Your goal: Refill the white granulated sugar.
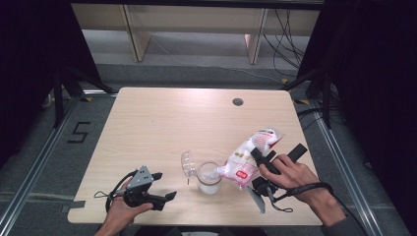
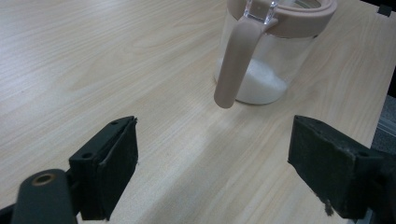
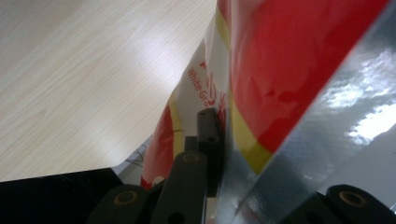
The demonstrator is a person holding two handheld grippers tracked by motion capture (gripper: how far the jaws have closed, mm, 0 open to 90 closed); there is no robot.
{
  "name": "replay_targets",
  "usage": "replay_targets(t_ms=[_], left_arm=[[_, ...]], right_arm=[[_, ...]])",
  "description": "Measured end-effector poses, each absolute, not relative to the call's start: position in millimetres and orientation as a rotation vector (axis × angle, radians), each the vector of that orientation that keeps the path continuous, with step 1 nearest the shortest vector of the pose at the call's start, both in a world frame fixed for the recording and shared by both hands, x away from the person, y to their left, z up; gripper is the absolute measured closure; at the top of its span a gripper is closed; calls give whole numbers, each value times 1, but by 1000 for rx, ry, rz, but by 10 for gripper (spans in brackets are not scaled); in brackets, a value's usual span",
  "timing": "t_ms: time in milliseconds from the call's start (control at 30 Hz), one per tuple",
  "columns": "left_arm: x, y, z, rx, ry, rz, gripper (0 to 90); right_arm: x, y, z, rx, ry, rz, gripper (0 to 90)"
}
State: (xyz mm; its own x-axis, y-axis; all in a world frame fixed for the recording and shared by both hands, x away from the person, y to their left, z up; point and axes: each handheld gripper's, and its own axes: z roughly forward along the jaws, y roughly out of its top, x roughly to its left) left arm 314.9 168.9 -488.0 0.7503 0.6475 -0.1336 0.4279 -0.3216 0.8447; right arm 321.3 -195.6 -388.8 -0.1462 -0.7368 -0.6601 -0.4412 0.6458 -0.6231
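A clear jar (image 1: pixel 209 179) with a pink rim holds white grains and stands near the table's front edge, its clear lid (image 1: pixel 187 164) tipped open to the left. My right gripper (image 1: pixel 263 160) is shut on a red and white bag (image 1: pixel 248 153), which tilts down with its lower end over the jar's mouth. In the right gripper view the bag (image 3: pixel 299 60) is pinched at my right gripper (image 3: pixel 219 135). My left gripper (image 1: pixel 164 185) rests open on the table left of the jar. In the left gripper view the jar (image 2: pixel 266 70) and its pink handle (image 2: pixel 236 60) stand beyond my left gripper (image 2: pixel 219 163), apart from it.
The light wooden table (image 1: pixel 162 123) has a round dark grommet (image 1: pixel 238 102) at its back right. Wooden furniture legs (image 1: pixel 137 34) and cables (image 1: pixel 287 34) are on the floor behind. A black "5" mark (image 1: pixel 78 132) lies on the floor to the left.
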Motion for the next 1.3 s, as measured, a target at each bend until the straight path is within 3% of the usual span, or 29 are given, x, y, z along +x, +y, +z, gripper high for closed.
replay_targets(t_ms=[1300], left_arm=[[315,169,-488,1964,816,279,155]], right_arm=[[322,-191,-385,-979,1767,-367,879]])
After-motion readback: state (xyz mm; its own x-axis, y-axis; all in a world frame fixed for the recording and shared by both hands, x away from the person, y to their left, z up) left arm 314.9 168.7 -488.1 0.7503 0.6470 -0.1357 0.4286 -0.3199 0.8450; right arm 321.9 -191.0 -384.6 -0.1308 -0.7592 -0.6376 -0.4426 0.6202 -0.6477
